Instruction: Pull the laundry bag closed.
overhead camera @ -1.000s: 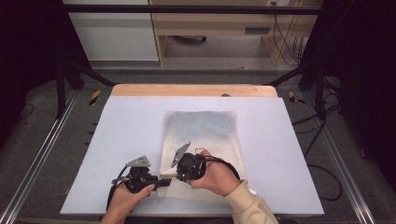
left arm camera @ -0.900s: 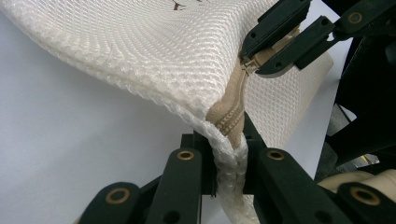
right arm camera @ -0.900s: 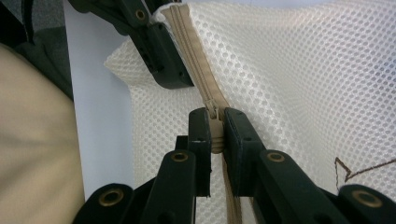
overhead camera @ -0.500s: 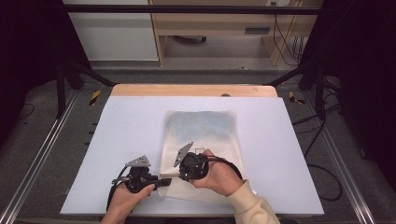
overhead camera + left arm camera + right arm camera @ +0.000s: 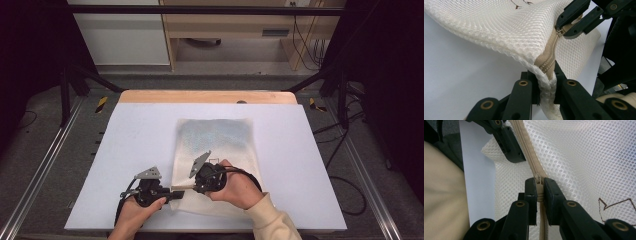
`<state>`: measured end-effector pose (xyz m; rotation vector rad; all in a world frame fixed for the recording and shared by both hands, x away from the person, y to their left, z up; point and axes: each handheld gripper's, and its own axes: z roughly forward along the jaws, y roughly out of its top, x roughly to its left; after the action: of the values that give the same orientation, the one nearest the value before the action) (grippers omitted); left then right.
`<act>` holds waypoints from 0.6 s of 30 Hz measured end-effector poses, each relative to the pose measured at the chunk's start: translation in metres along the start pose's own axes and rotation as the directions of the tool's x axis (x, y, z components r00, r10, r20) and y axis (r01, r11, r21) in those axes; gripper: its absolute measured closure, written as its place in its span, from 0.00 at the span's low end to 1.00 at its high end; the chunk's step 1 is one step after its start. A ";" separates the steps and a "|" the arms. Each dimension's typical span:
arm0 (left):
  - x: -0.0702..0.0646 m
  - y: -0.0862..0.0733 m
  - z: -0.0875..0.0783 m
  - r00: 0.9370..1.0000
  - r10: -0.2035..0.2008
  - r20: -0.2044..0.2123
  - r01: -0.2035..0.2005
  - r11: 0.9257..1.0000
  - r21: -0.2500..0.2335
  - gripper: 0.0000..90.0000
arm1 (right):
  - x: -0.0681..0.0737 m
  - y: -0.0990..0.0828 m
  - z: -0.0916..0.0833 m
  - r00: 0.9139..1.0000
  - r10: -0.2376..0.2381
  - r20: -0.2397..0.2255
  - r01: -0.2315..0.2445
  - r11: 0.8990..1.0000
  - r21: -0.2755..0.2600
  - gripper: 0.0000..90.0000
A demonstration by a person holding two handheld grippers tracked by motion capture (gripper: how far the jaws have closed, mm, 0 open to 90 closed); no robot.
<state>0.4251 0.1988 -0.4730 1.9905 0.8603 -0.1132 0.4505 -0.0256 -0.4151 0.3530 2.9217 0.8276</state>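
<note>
We see the mesh laundry bag (image 5: 215,150) lying lengthwise away from us on the white table (image 5: 130,135), zipper (image 5: 531,160) along its near-left edge. Our left gripper (image 5: 546,85) pinches the bag's corner; our right gripper (image 5: 539,192) clamps the zipper slider (image 5: 538,185). Bare tabletop surrounds it.

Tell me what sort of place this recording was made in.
Probably a lab or workshop recording station: a white table inside a dark metal frame, loose cables on the floor by wooden furniture, and a mesh zip bag laid out for handling.
</note>
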 end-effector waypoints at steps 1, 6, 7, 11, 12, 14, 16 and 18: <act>0.000 0.000 0.000 1.000 -0.001 0.002 0.001 1.000 0.000 0.92 | 0.000 0.000 0.000 1.000 0.001 0.001 -0.001 1.000 0.002 0.91; 0.001 0.000 -0.001 1.000 -0.004 0.000 0.004 1.000 -0.006 0.92 | -0.001 -0.004 -0.003 1.000 0.006 0.007 -0.006 1.000 0.007 0.91; 0.001 0.000 -0.001 1.000 -0.005 0.002 0.005 1.000 -0.007 0.92 | -0.001 -0.004 -0.004 1.000 0.010 0.011 -0.010 1.000 0.006 0.91; -0.001 0.000 -0.001 1.000 -0.001 0.003 0.001 1.000 -0.006 0.92 | -0.002 -0.008 -0.007 1.000 0.015 0.011 -0.015 1.000 0.001 0.91; -0.001 0.000 -0.001 1.000 -0.002 0.003 0.002 1.000 -0.006 0.92 | -0.001 -0.008 -0.007 1.000 0.019 0.011 -0.019 1.000 0.002 0.91; -0.001 0.000 0.000 1.000 0.002 0.004 -0.002 1.000 -0.004 0.92 | -0.001 -0.009 -0.008 1.000 0.015 0.012 -0.015 1.000 0.004 0.91; -0.002 0.000 0.000 1.000 0.003 0.008 -0.003 1.000 -0.002 0.92 | -0.001 -0.010 -0.008 1.000 0.011 0.012 -0.011 1.000 0.001 0.91; -0.002 0.000 0.001 1.000 0.005 0.009 -0.005 1.000 0.001 0.92 | -0.001 -0.012 -0.009 1.000 0.014 0.013 -0.014 1.000 0.003 0.91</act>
<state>0.4238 0.1970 -0.4728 1.9918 0.8501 -0.1199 0.4482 -0.0404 -0.4133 0.3781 2.9127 0.8196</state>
